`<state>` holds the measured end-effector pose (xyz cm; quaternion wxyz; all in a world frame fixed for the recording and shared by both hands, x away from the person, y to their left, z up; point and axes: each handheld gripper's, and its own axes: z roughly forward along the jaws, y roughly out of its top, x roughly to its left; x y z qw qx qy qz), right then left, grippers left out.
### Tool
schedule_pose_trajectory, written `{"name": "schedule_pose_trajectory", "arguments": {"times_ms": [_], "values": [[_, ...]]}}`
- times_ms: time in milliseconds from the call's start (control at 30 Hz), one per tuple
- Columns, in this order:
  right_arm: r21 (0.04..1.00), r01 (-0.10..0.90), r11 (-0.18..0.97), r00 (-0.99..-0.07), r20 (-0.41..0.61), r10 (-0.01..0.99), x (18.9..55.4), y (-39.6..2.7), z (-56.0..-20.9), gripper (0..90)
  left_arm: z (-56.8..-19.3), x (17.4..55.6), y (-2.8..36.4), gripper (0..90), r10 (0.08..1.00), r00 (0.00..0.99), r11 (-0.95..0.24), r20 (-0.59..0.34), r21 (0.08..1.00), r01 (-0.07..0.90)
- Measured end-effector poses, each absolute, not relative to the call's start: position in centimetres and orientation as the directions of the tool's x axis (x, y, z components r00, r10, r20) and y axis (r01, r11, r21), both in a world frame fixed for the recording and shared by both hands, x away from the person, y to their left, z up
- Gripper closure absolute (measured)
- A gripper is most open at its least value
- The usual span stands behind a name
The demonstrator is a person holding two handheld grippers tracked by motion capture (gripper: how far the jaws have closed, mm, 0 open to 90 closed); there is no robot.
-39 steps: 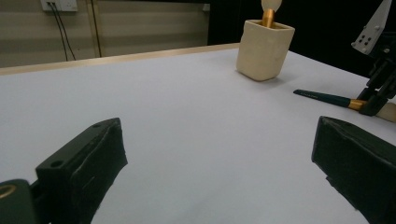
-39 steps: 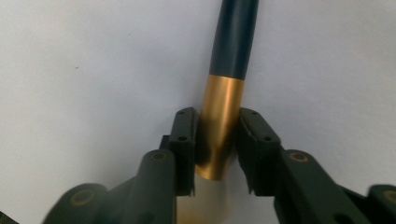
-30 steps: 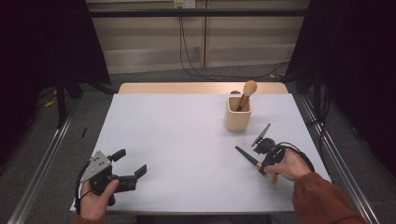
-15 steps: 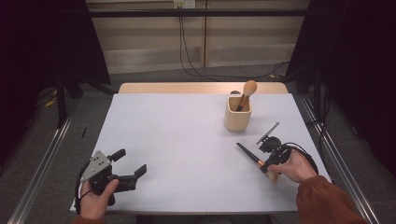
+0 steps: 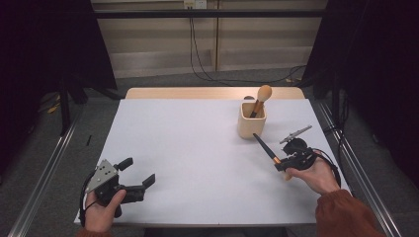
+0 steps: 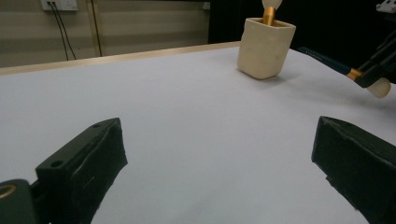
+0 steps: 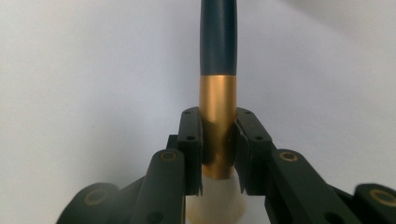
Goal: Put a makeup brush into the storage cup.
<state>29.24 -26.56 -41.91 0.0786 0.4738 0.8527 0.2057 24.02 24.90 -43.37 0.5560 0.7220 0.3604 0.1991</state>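
The right tool (image 5: 281,164) was clamped on a makeup brush (image 5: 264,148), its 2 jaws pressed against the gold ferrule just above the pale bristles, as the right gripper view showed (image 7: 217,140). The brush's dark handle slanted up and away toward the cream holder (image 5: 251,120), its tip close to the holder's base, though it was hard to tell whether the 2 touched. The brush appeared to be lifted clear of the white counter (image 5: 197,148). A second brush (image 5: 261,98) with a wooden handle stood inside the holder, leaning to the right. The left tool (image 5: 134,180) sat near the front left corner of the counter, its jaws spread wide with nothing between them, facing the holder (image 6: 265,46).
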Motion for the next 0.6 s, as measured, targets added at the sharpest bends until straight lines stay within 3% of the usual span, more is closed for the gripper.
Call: {"name": "schedule_pose_trajectory", "arguments": {"times_ms": [600], "values": [[0.644, 0.686, 0.337, -0.513, 0.099, 0.853, 28.0, -27.5, -41.4, 74.9, -43.3, 23.9, 24.9, 2.7, 0.743, 0.660, -0.117, -0.114, 0.948, 0.295]]}}
